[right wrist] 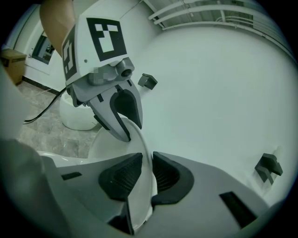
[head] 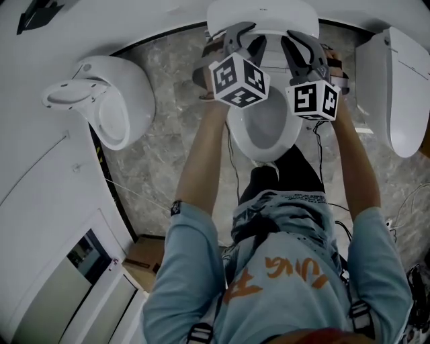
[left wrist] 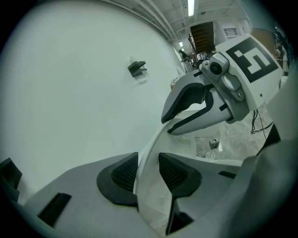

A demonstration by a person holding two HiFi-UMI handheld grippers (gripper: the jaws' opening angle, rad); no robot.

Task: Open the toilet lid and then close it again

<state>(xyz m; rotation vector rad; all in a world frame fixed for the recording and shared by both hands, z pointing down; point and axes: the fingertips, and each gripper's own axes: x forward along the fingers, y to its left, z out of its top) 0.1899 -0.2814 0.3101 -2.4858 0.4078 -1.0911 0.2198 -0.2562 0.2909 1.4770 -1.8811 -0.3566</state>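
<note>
The white toilet [head: 269, 127] stands at the top middle of the head view, its seat and bowl uncovered. Its lid [head: 262, 15] is raised near upright against the white wall. My left gripper [head: 243, 35] grips the lid's left edge and my right gripper [head: 304, 47] its right edge. In the left gripper view the thin lid rim [left wrist: 150, 144] runs between the dark ribbed pads of the left gripper [left wrist: 148, 174], with the right gripper [left wrist: 186, 111] clamped further along. In the right gripper view the lid [right wrist: 139, 195] fills the gap of the right gripper [right wrist: 146, 174].
A white wall-hung fixture [head: 107, 101] sits left of the toilet, and another white toilet unit [head: 396, 94] right of it. A cardboard box [head: 144, 259] lies on the marble floor at lower left. Cables [head: 322, 144] trail beside the bowl. The curved white wall is close behind.
</note>
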